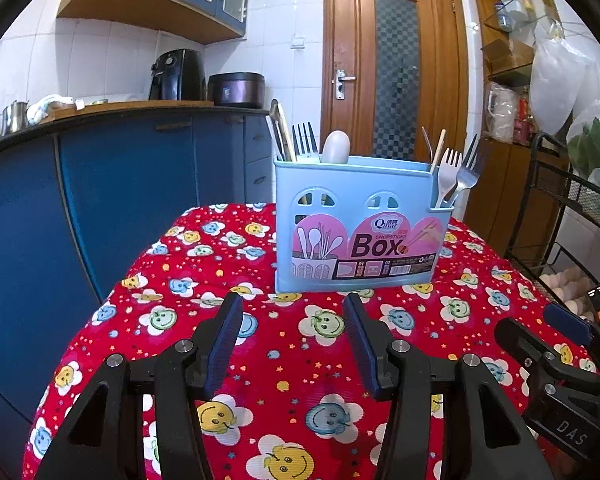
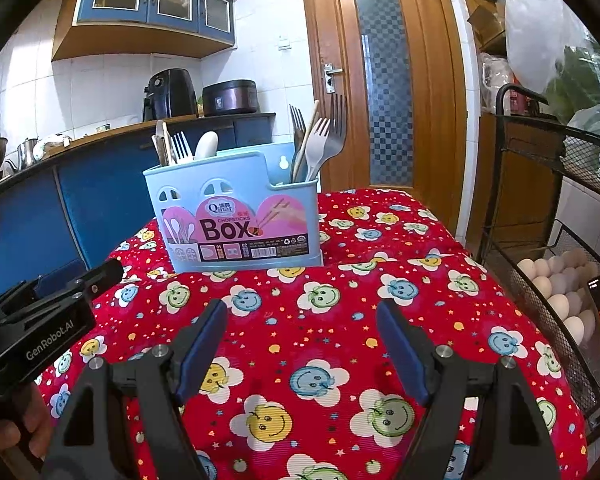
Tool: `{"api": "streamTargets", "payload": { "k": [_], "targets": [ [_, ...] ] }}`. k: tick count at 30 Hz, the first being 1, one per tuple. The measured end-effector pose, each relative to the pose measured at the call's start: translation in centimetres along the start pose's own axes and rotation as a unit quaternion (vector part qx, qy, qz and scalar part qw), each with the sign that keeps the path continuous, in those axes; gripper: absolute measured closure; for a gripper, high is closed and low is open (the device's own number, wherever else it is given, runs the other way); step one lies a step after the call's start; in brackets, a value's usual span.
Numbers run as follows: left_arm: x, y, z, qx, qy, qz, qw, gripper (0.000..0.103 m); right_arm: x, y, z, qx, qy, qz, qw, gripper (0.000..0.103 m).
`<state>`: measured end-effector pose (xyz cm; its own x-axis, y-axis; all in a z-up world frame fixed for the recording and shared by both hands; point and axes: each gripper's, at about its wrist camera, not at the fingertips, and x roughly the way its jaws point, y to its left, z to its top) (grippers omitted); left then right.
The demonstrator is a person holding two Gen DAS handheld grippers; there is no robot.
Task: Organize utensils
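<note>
Left wrist view: both grippers released and empty, utensil box standing at the far end of the worktop.

Left gripper point(image 1: 292, 312) and right gripper point(image 2: 302, 320) hover over the red patterned cloth point(image 1: 284, 360) with fingers spread apart, grasping nothing. The blue utensil box point(image 1: 360, 236) stands upright, well apart from both. Its left compartment carries chopsticks point(image 1: 281, 132), a fork and a white spoon point(image 1: 335, 147); its right compartment carries forks point(image 1: 458, 172) and chopsticks, leaning loosely; the middle looks empty. Risks: the light box may tip or slide on the cloth if one utensil is pulled sideways without bracing; crossed fork tines may snag and drag out a neighbouring utensil; thin handles may slip from the fingers.
</note>
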<state>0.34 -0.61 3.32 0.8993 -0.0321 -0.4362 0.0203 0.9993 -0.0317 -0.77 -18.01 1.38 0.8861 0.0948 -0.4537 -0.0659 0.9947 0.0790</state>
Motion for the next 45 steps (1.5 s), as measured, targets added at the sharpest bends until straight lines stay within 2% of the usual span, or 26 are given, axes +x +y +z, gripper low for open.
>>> {"api": "streamTargets", "payload": {
  "k": [45],
  "targets": [
    [-0.25,-0.11,0.07,0.002,-0.006,0.003,1.0000,0.050,0.10,0.11,-0.08,-0.001,0.002,-0.001,1.000,0.024]
  ]
}}
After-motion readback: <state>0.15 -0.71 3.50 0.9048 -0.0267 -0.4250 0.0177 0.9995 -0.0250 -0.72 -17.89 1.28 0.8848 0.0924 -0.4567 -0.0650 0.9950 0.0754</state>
